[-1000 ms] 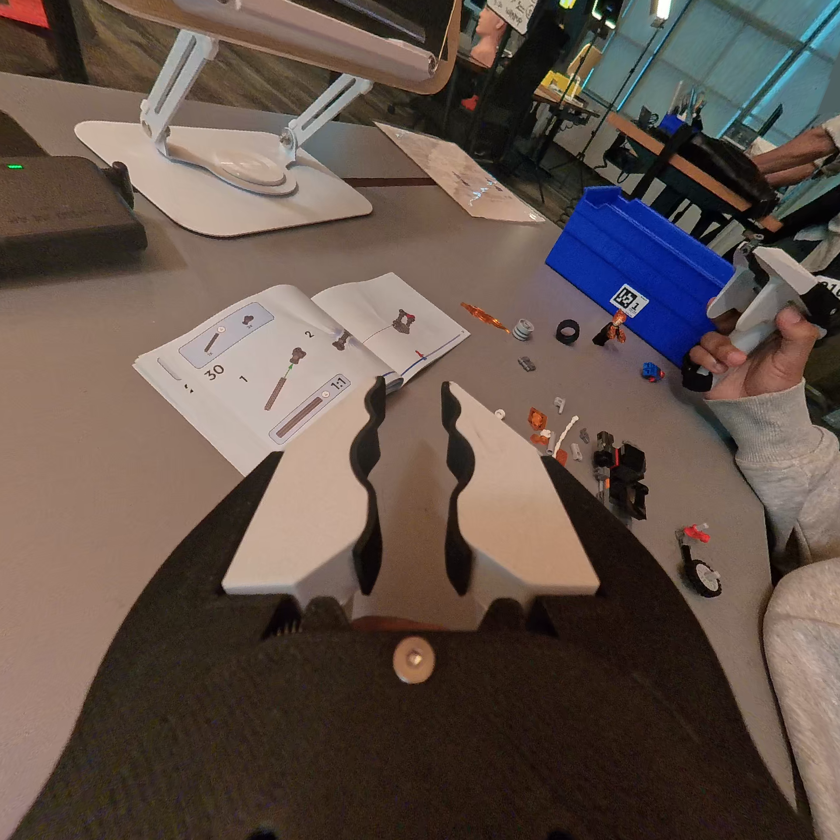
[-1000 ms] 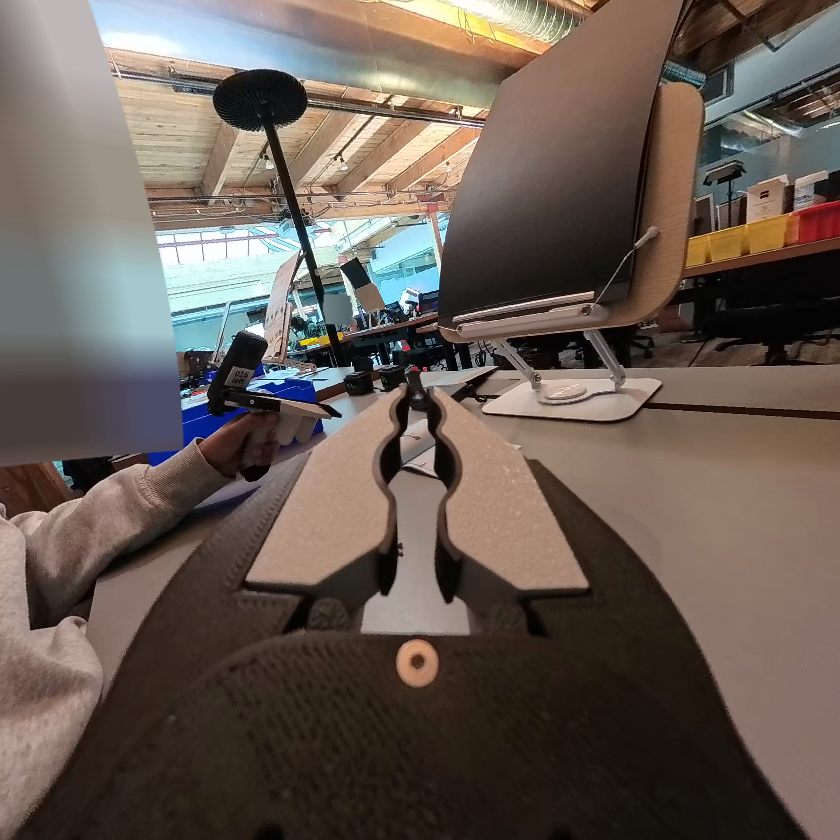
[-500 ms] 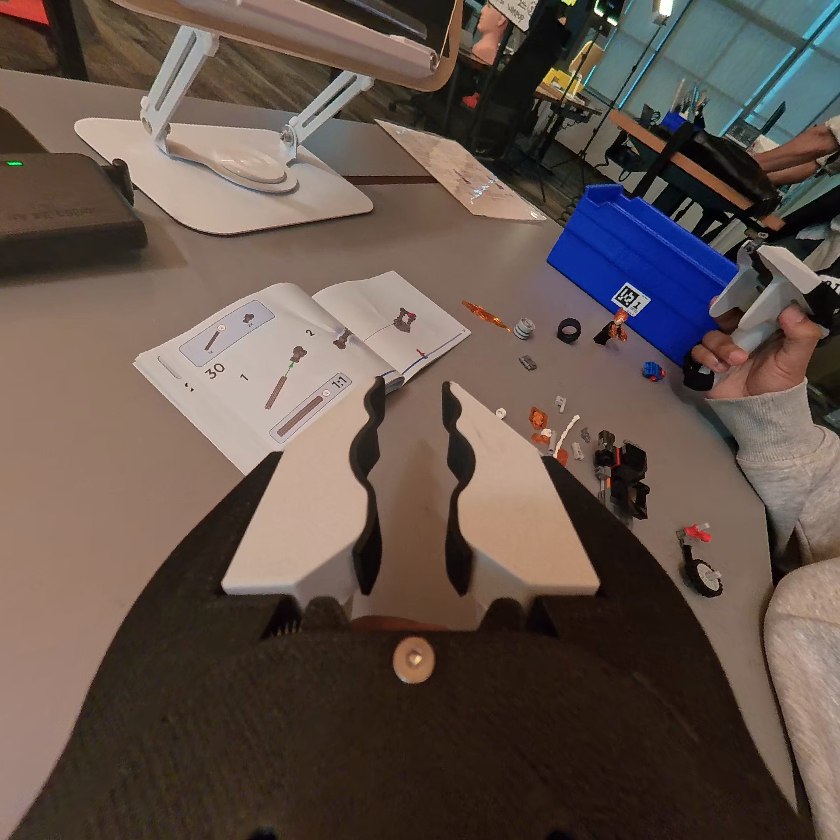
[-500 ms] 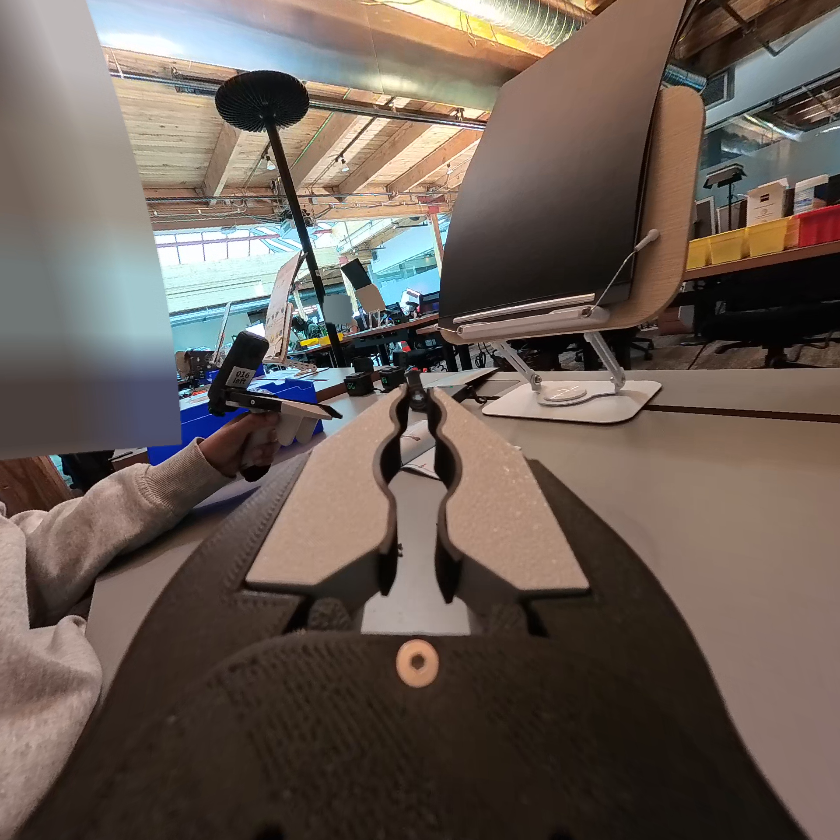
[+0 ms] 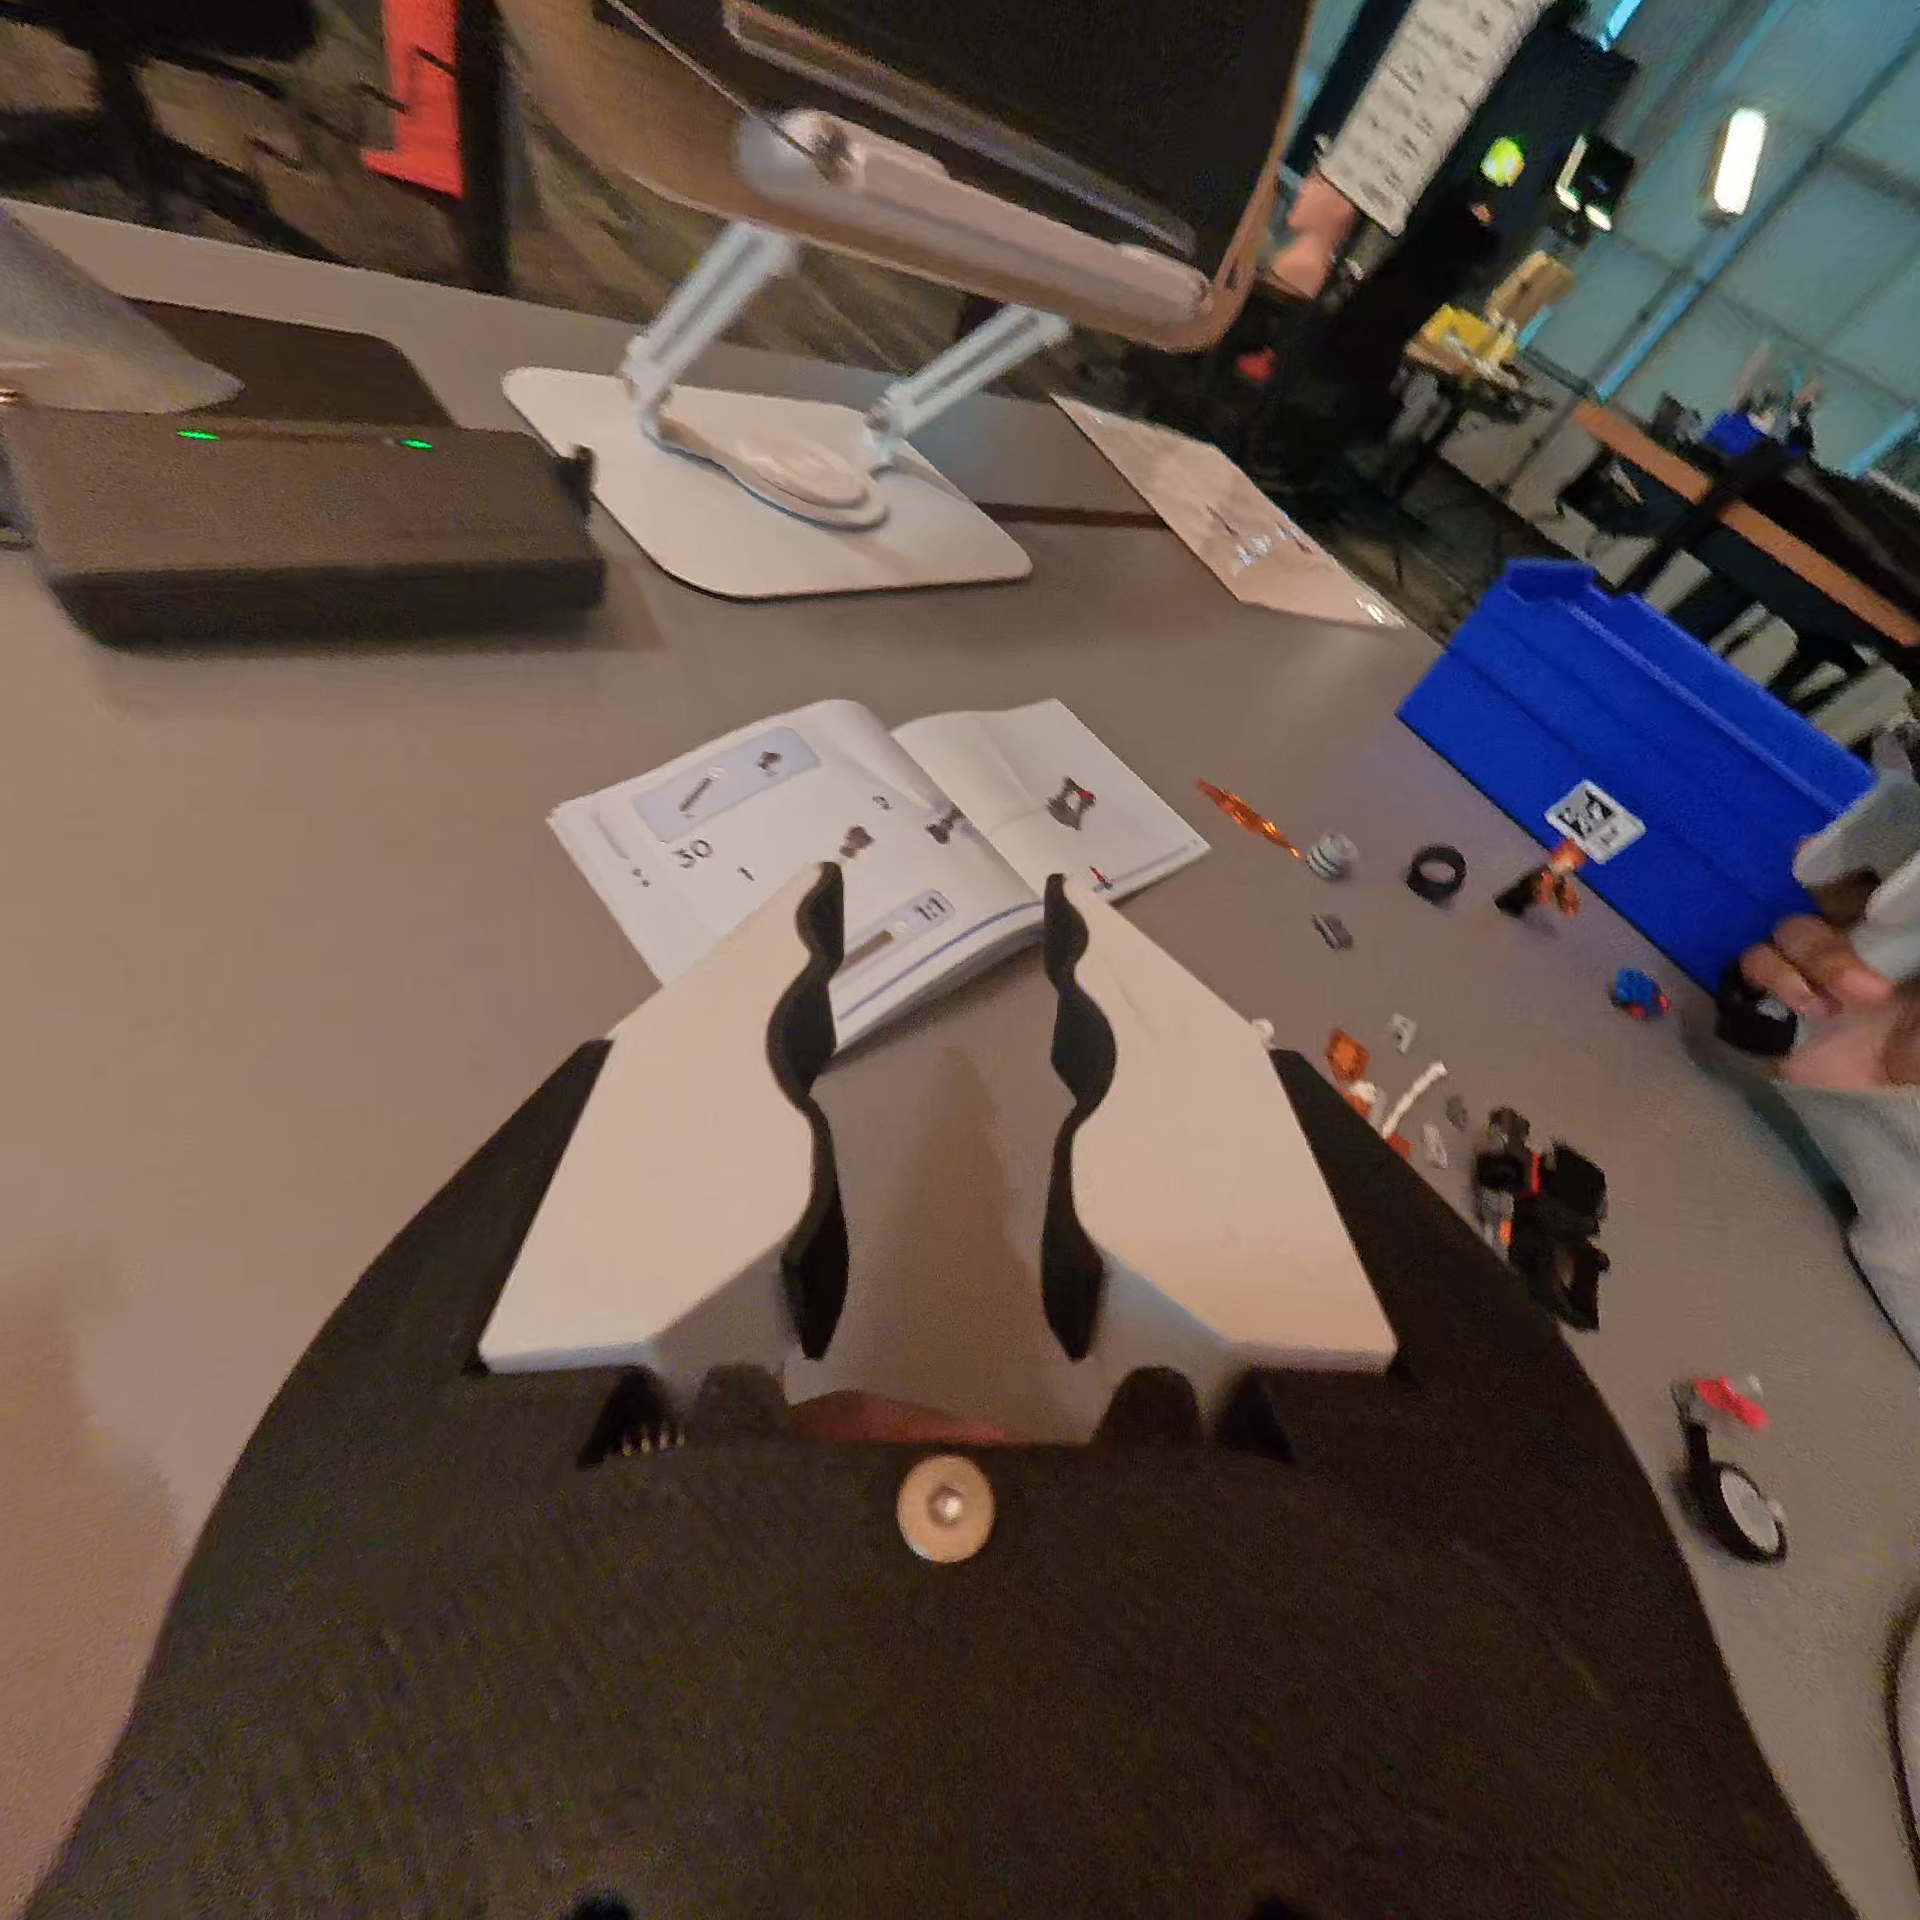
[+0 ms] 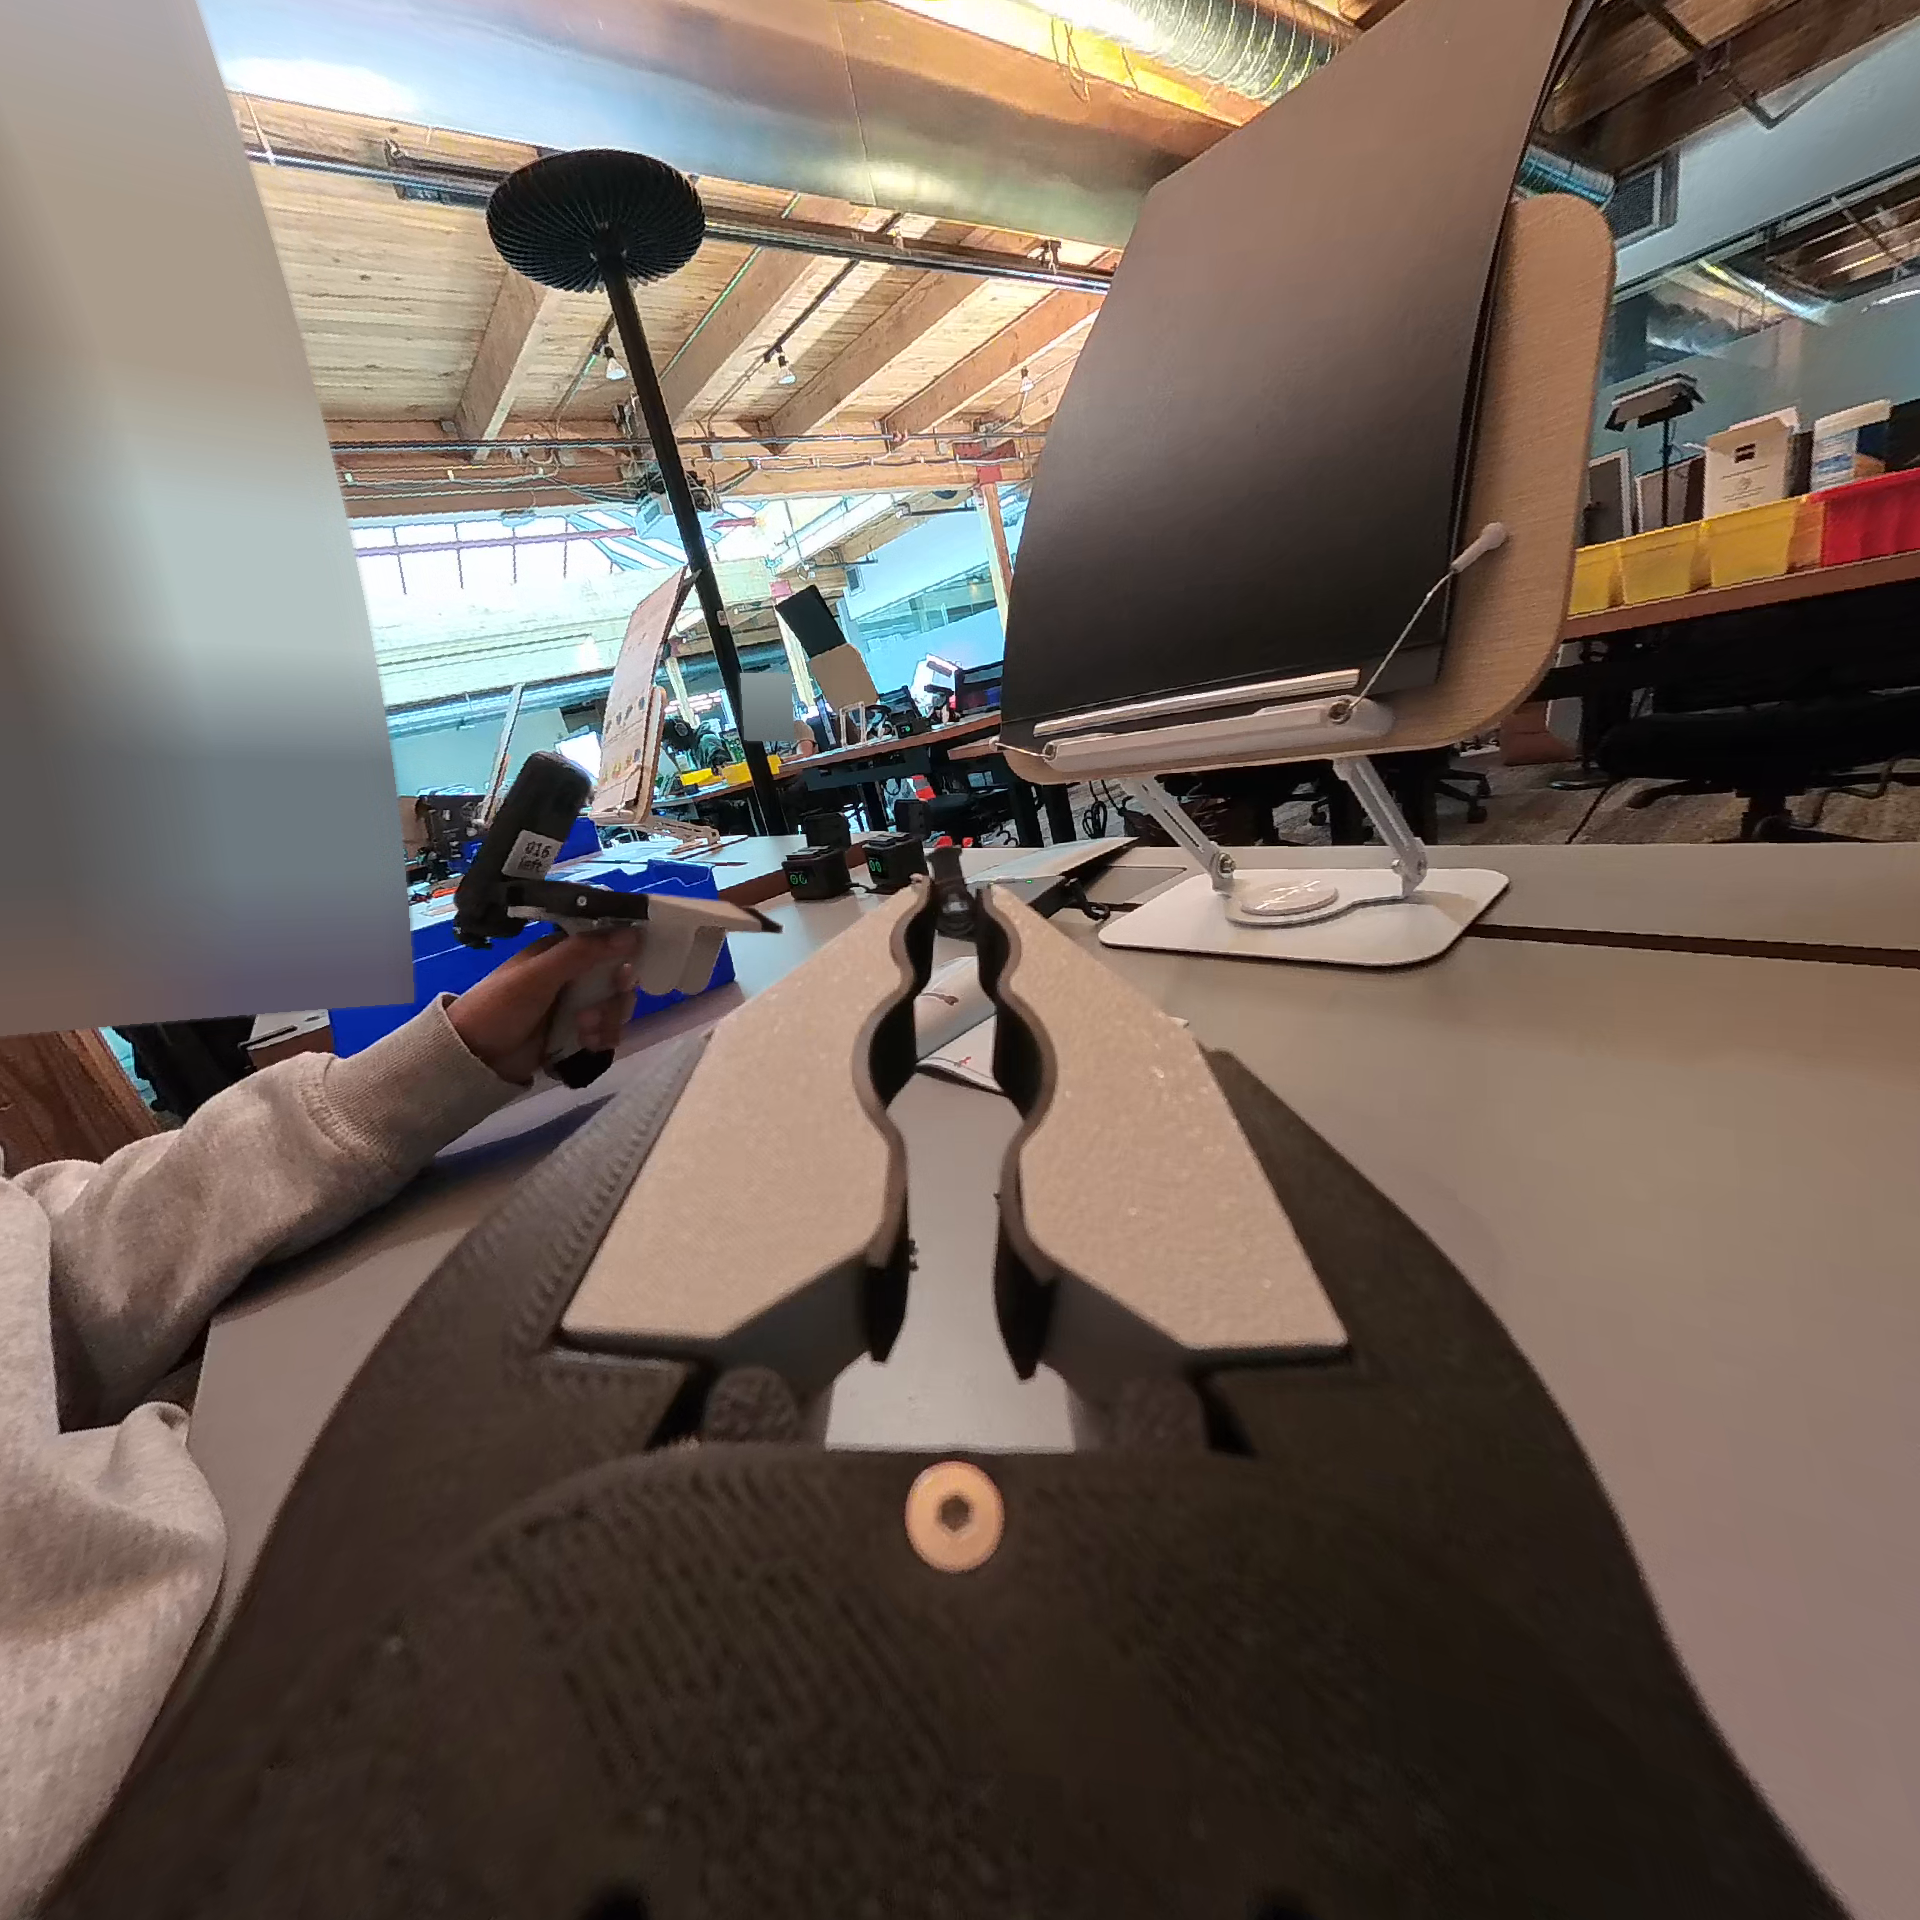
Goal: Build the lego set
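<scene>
My left gripper [image 5: 940, 888] is open and empty, held above the table over the near edge of the open instruction booklet [image 5: 831, 821]. Loose lego pieces lie to its right: an orange clear piece [image 5: 1242, 816], a black tyre [image 5: 1437, 871], a small figure [image 5: 1553, 878], a black part-built model [image 5: 1548, 1205] and a wheel [image 5: 1735, 1507]. My right gripper [image 6: 948, 899] is shut on a small dark lego piece [image 6: 945, 878] at its tips, raised off the table. It also shows at the right edge of the left wrist view [image 5: 1860, 862], in a hand.
A blue bin [image 5: 1662, 748] stands at the right behind the pieces. A white stand [image 5: 769, 499] holding a dark screen is at the back, with a black box [image 5: 301, 520] to its left and a paper sheet [image 5: 1216, 520] to its right. A grey sleeve [image 6: 260, 1122] is at left. Spacing between my two grippers at the tips: around 35 cm. The black part-built model [image 5: 1548, 1205] is about equally far from each gripper, around 20 cm.
My left gripper's jaws have opened wider, and it has pulled back and tilted, so the booklet sits farther off. The right gripper still holds the dark piece and has barely moved.
</scene>
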Tool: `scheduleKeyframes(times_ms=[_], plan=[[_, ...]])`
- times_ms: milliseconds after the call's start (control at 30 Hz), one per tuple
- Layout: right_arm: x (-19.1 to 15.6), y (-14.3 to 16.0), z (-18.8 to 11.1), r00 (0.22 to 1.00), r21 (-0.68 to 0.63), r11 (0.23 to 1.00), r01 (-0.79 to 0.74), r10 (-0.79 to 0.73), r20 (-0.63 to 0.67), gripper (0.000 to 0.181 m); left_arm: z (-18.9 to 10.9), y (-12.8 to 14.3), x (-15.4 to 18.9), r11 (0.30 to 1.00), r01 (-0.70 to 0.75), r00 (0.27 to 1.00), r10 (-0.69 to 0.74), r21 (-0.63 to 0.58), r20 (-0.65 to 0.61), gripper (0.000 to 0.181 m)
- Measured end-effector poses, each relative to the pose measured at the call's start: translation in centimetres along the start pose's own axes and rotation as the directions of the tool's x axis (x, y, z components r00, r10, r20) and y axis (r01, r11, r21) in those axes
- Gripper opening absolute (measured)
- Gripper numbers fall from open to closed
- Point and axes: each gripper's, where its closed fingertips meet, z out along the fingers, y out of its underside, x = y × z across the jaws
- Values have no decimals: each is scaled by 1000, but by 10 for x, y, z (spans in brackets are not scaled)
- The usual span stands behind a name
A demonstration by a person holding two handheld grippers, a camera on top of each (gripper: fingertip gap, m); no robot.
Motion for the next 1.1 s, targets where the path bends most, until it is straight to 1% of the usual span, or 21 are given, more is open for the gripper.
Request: scheduleKeyframes(times_ms=[133, 267, 333, 500, 633, 667, 733, 800, 900, 967, 1033, 1100], plan=[[0, 0, 0, 1000, -1, 1000, -1, 1, 1, 4, -7, -12, -13, 997, 24, 997, -29, 74, 65, 38], [0, 0, 0, 1000, 0, 1000, 0, 0, 0, 4, -11, -18, -17, 994, 6, 995, -17, 110, 99, 38], [0, 0, 0, 1000, 0, 1000, 1, -1, -1, 4, -12, -18, -15, 994, -2, 995, -9, 108, 95, 39], [0, 1, 1, 1000, -2, 1000, 4, -4, -2, 4, -9, -15, -5, 996, -14, 999, 11, 84, 36, 42], [0, 1, 1, 1000, -5, 1000, 6, -6, -2, 4, -6, -11, -1, 997, -37, 999, 36, 62, 26, 43], [0, 1, 1, 1000, -6, 1000, 7, -7, -2, 4, -5, -9, 1, 998, -45, 999, 44, 43, 20, 43], [-1, 2, 2, 1000, -7, 1000, 8, -8, -3, 4, 2, 4, 7, 996, -79, 997, 79, -36, -9, 44], [-1, 2, 2, 1000, -9, 1000, 10, -10, -3, 5, 10, 19, 10, 981, -147, 989, 148, -124, 4, 48], [-1, 2, 2, 1000, -11, 1000, 13, -13, -4, 4, 17, 34, 6, 919, -315, 935, 343, -238, 87, 54], [-1, 2, 2, 1000, -9, 1000, 13, -13, -4, 4, 20, 40, 2, 875, -387, 890, 437, -291, 130, 56], [-1, 2, 1, 1000, -8, 1000, 12, -12, -3, 4, 22, 44, 2, 857, -406, 875, 465, -318, 136, 58], [-1, 2, 1, 1000, -8, 1000, 12, -12, -4, 4, 23, 46, 1, 859, -399, 879, 458, -322, 132, 60]])
